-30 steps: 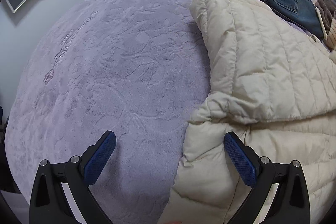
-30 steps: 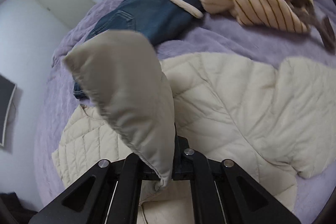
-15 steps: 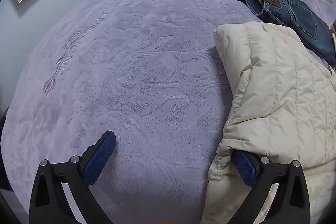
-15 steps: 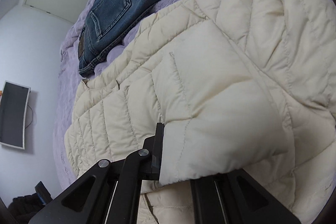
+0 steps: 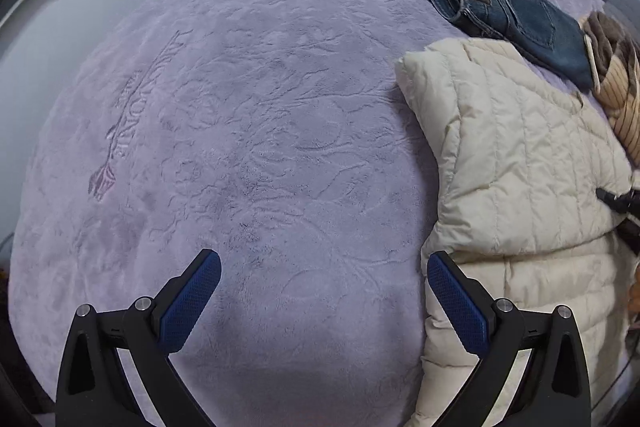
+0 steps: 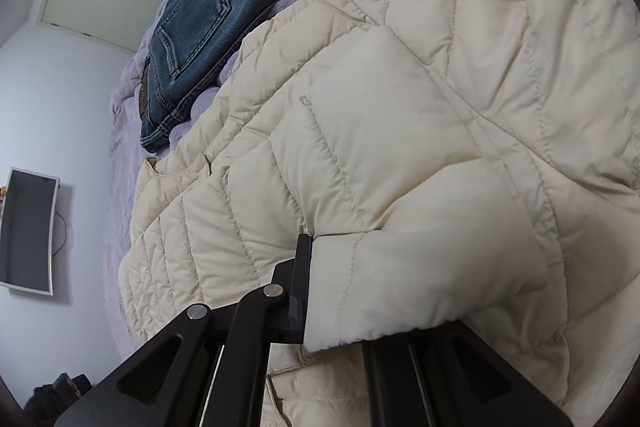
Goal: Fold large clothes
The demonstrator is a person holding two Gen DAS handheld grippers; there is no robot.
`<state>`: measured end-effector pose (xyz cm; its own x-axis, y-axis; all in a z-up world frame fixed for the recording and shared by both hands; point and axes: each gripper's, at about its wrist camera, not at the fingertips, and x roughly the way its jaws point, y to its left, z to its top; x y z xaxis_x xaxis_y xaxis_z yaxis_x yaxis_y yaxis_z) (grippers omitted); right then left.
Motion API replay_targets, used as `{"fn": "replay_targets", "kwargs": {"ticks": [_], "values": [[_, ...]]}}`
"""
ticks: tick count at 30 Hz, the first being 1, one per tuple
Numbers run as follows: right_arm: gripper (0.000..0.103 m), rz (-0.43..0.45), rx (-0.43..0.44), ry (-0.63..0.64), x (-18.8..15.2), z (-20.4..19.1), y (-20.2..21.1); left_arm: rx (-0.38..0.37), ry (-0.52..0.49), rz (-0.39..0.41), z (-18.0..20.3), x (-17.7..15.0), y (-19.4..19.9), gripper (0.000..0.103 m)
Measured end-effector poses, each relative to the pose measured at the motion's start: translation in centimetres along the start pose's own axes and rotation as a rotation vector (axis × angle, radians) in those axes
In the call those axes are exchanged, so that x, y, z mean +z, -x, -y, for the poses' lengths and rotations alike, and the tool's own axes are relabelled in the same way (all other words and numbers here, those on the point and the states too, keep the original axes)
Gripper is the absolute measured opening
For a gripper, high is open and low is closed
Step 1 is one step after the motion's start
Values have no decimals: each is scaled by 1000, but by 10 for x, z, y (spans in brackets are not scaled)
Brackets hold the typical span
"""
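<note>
Left wrist: left gripper (image 5: 324,287) jaws wide apart, empty, over purple blanket (image 5: 240,147); cream puffer jacket (image 5: 516,163) just right of right finger; jeans (image 5: 500,7) patch label unreadable. Right wrist: right gripper (image 6: 316,291) clamped on jacket sleeve (image 6: 400,187), laid across jacket body on blanket.

Bed (image 5: 248,155) covered by lilac plush blanket (image 5: 280,87) with embossed pattern; most of blanket bare. Cream quilted jacket (image 5: 520,155) lies flat along one side edge of bed, partly folded over itself. Folded blue jeans (image 5: 516,11) lie near far edge, just beside jacket. Brown-and-tan striped garment (image 5: 620,99) heaped by far corner, overlapping jeans.
</note>
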<state>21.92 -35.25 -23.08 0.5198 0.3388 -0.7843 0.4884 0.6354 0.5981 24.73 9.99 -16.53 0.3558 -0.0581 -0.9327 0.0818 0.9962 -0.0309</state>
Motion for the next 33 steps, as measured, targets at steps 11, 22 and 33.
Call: {"fn": "replay_targets", "kwargs": {"ticks": [11, 22, 33], "values": [[32, -53, -11, 93, 3, -12, 20, -217, 82, -90, 54, 77, -85, 66], [34, 123, -114, 208, 7, -11, 87, -186, 34, -39, 58, 79, -82, 61], [32, 42, -127, 150, 48, 3, 48, -213, 53, -49, 46, 83, -74, 74]]}}
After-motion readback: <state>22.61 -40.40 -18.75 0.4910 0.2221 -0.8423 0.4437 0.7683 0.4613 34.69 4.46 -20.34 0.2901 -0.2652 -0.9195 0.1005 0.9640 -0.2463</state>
